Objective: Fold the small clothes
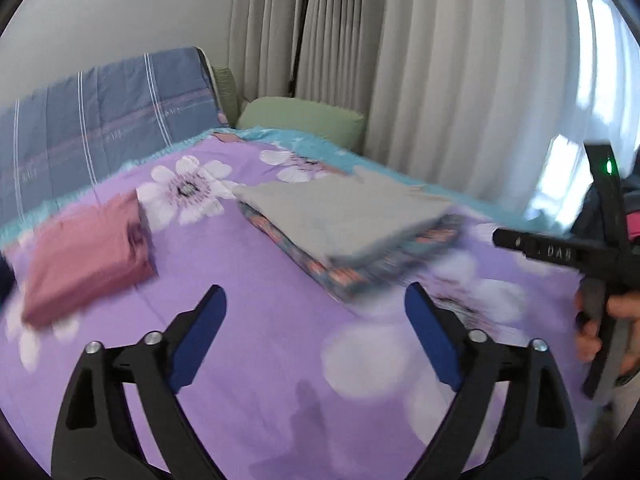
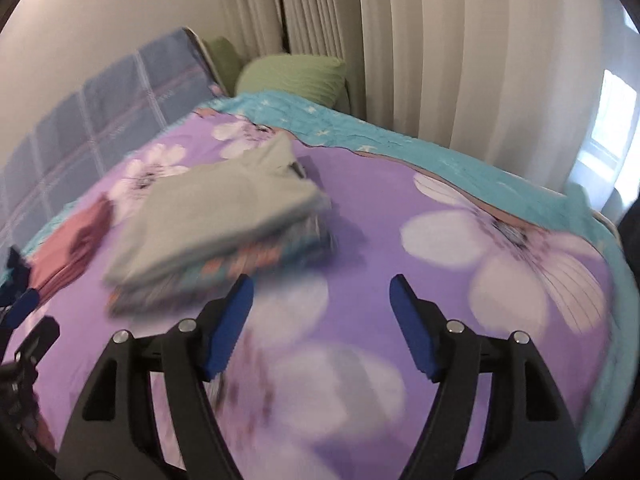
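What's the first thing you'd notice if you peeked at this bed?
The bright purple bedspread with big white flowers fills both views. On it sits a neat stack of folded clothes, a grey piece on top of a patterned one, with a folded pink garment lying apart to its left. Both blue-padded claws, left claw and right claw, are open and empty.

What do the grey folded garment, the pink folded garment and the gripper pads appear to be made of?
Grey folded garment: probably soft matte knit cotton; it drapes limply without shine.
Pink folded garment: similar matte fabric, though blur hides the weave.
Gripper pads: blue, matte, possibly rubber or foam.
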Tool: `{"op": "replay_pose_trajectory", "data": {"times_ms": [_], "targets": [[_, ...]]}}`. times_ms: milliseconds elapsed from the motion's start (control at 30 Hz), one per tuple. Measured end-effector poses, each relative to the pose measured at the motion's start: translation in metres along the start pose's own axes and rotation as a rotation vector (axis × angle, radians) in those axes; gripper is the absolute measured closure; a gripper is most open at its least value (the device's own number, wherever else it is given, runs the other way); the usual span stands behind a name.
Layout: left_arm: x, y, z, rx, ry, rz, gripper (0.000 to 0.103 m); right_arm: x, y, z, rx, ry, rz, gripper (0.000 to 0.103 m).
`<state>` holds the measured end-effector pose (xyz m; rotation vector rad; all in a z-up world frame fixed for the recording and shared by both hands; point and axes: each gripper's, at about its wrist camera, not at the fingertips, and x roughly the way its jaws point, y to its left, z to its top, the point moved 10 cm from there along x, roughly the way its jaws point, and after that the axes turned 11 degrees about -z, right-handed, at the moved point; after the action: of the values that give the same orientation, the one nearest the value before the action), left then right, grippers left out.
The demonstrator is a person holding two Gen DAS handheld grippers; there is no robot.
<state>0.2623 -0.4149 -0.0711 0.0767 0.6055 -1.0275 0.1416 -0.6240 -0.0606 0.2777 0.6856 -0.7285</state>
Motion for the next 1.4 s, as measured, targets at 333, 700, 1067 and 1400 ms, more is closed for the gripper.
{"op": "replay_pose_trajectory", "data": {"times_ms": [333, 700, 1067, 1400], "targets": [[-0.091, -0.062, -0.026, 0.028, -0.071, -0.006, 0.001, -0.119, 0.004, -0.058, -0.004, -0.097, 0.018, 0.01], [-0.159, -0.085, -0.038, 0.111, -0.134, 0.103, 0.001, -0.205, 0.029, -0.063, -0.108, -0.317, -0.08, 0.002], [-0.183, -0.084, -0.048, 0.147, -0.149, 0.164, 0.001, -0.22, 0.026, -0.068, -0.074, -0.311, -0.084, 0.002], [-0.178, -0.099, -0.054, 0.183, -0.132, 0.154, 0.001, -0.22, 0.025, -0.072, -0.07, -0.308, -0.091, 0.002]]}}
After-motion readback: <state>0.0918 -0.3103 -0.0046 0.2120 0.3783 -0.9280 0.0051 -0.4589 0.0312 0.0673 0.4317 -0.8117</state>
